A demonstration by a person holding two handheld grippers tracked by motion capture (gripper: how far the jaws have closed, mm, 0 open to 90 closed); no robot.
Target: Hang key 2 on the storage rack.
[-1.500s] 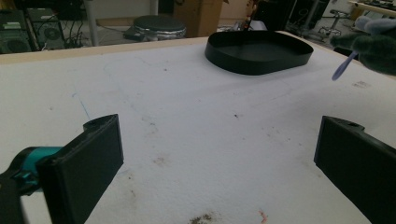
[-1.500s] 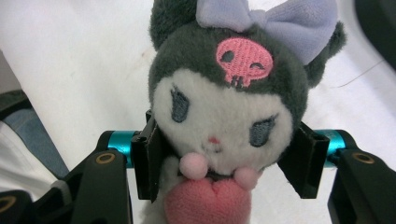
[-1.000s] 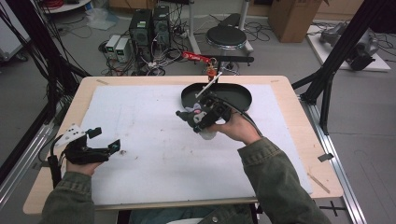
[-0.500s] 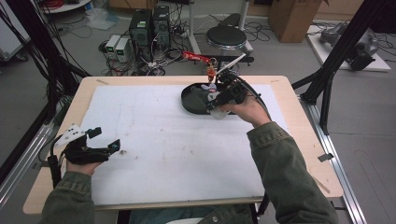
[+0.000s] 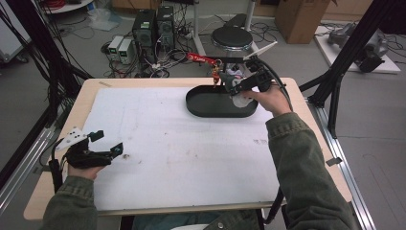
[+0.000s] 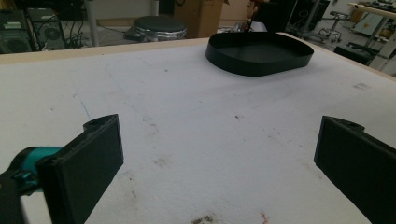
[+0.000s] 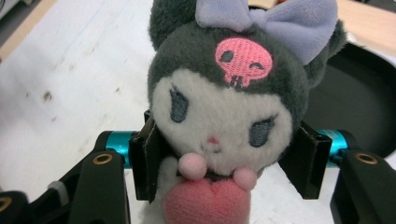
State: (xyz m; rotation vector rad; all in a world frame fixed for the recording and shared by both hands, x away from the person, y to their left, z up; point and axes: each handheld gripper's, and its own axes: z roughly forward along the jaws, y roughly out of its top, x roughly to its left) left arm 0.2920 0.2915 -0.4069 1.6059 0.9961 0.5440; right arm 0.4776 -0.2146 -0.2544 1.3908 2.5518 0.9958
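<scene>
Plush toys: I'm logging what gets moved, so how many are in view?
1. The plush toy is clamped in the right gripper, over the far right end of the black tray. None lies on the mat.

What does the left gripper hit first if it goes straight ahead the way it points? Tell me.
Probably the black tray. The left gripper hangs open just above the white mat, and the mat between its jaws and the tray's wall looks free. Angled slightly downward, it could scrape the mat first; depth is unclear.
</scene>
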